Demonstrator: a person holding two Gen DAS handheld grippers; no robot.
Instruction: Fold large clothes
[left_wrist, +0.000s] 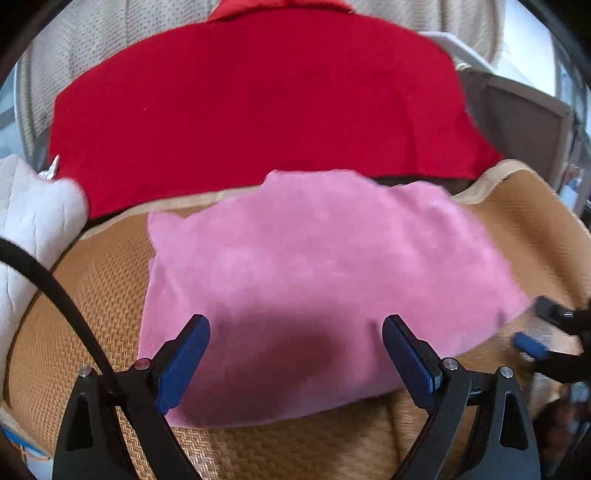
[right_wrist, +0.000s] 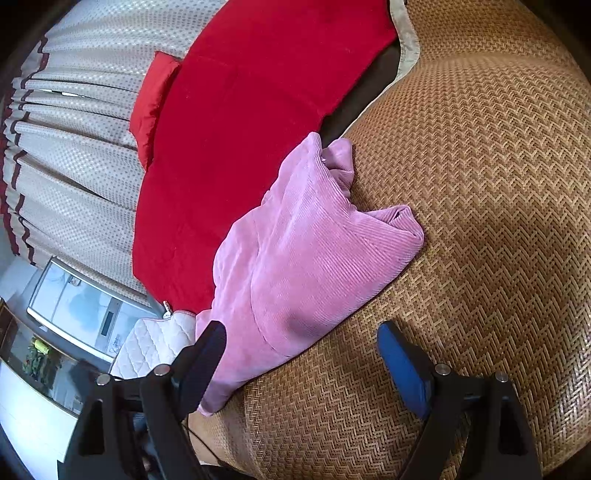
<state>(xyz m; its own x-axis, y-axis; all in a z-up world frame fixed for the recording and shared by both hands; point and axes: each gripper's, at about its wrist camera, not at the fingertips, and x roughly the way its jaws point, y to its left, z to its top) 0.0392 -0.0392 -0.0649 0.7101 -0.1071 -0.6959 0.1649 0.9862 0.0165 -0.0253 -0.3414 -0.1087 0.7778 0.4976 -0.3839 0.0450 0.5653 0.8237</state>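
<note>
The pink corduroy garment (left_wrist: 314, 288) lies already folded into a compact bundle on the woven rattan mat (left_wrist: 96, 295) that covers the bed, its far edge near the mat's pale border and the red quilt (left_wrist: 251, 107) beyond. From the left tool (left_wrist: 295, 354) the bundle sits straight ahead and just below, its near edge between the two blue pads, which stand wide apart and press on nothing; the bundle's long axis runs across this view, left to right. The right tool (right_wrist: 301, 354) is also spread wide and empty; the garment (right_wrist: 295, 266) lies ahead and to its left, with one pad beside the near corner and the other over bare mat. In the left wrist view, the right tool (left_wrist: 543, 325) shows at the bundle's right-hand end.

The left tool looks the nearer and better centred for any further fold or lift. No container is in view; a white quilted cushion (left_wrist: 26, 221) rests at the mat's left edge.
</note>
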